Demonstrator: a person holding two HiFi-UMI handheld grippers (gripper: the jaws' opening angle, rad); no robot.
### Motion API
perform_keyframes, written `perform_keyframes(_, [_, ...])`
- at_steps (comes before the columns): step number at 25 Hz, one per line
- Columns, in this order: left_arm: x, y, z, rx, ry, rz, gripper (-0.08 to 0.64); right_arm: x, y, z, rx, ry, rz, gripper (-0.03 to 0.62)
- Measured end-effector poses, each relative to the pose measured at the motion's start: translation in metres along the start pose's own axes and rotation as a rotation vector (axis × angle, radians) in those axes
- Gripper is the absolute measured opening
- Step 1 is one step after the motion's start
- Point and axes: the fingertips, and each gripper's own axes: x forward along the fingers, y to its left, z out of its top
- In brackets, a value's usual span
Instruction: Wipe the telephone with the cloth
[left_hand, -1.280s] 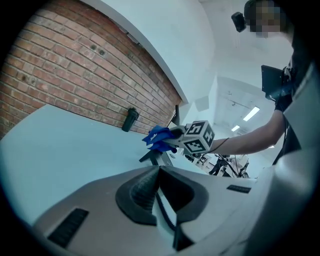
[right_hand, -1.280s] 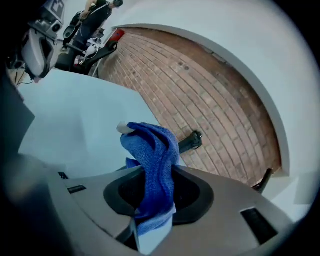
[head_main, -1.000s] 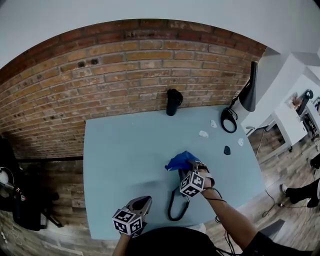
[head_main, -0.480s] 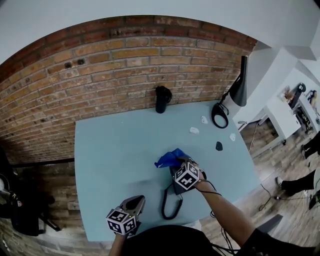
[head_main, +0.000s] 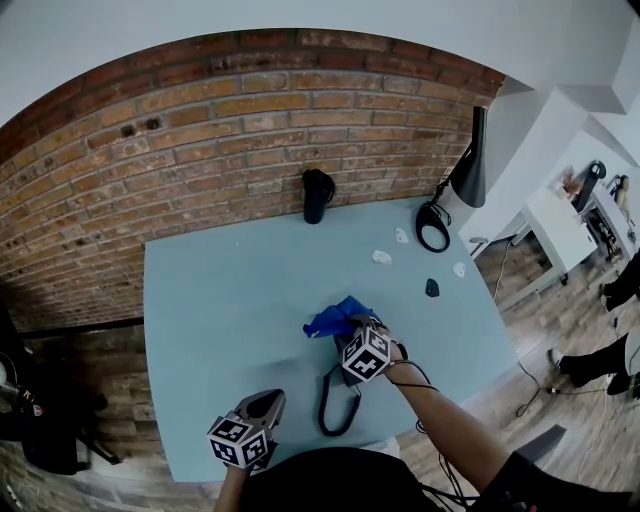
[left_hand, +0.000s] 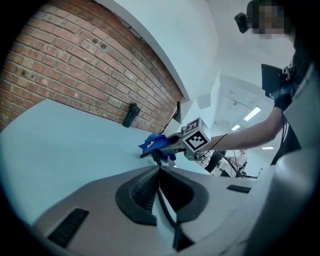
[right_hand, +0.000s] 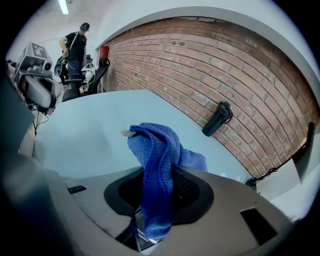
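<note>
My right gripper (head_main: 349, 330) is shut on a blue cloth (head_main: 333, 318) near the table's middle front. In the right gripper view the cloth (right_hand: 158, 160) drapes out from between the jaws of that gripper (right_hand: 157, 200). Under that gripper lies the dark telephone (head_main: 343, 352), mostly hidden, its black coiled cord (head_main: 334, 405) looping toward the front edge. My left gripper (head_main: 268, 400) hovers at the front left, shut and empty, well apart from the phone. In the left gripper view my left gripper (left_hand: 159, 175) faces the cloth (left_hand: 154, 143).
A black bottle (head_main: 316, 193) stands at the table's back edge by the brick wall. A black lamp (head_main: 468, 152) with a ring base (head_main: 433, 228) sits at the back right. Small white bits (head_main: 381, 257) and a dark piece (head_main: 432, 288) lie to the right.
The head camera has swung, so everything sits further left in view. My right gripper stays over the telephone with the cloth, barely shifted. The left gripper has held still.
</note>
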Motion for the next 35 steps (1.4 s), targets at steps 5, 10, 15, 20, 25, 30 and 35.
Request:
perform_keyframes(5, [0.001,-0.002,-0.003,0.001,0.008,-0.008,0.008,-0.001,0.006,-0.004,-0.008,0.016,0.019,0.132])
perform_keyframes(10, [0.003,-0.002,-0.005,0.002,0.011,-0.013,0.008,-0.002,0.013,-0.011,-0.012,0.042,0.045,0.132])
perform_keyframes(15, [0.002,-0.002,-0.005,0.001,0.015,-0.015,0.008,-0.003,0.02,-0.016,-0.012,0.056,0.064,0.132])
perform_keyframes(20, [0.004,-0.003,-0.006,0.003,0.021,-0.021,0.008,-0.006,0.027,-0.022,-0.008,0.066,0.076,0.132])
perform_keyframes(25, [0.006,-0.005,-0.009,0.007,0.028,-0.026,0.008,-0.007,0.035,-0.03,-0.012,0.075,0.08,0.132])
perform_keyframes(30, [0.006,-0.006,-0.008,0.009,0.029,-0.027,0.008,-0.008,0.042,-0.033,-0.012,0.088,0.096,0.132])
perform_keyframes(35, [0.006,-0.007,-0.01,0.012,0.032,-0.03,0.008,-0.01,0.05,-0.039,-0.008,0.106,0.124,0.132])
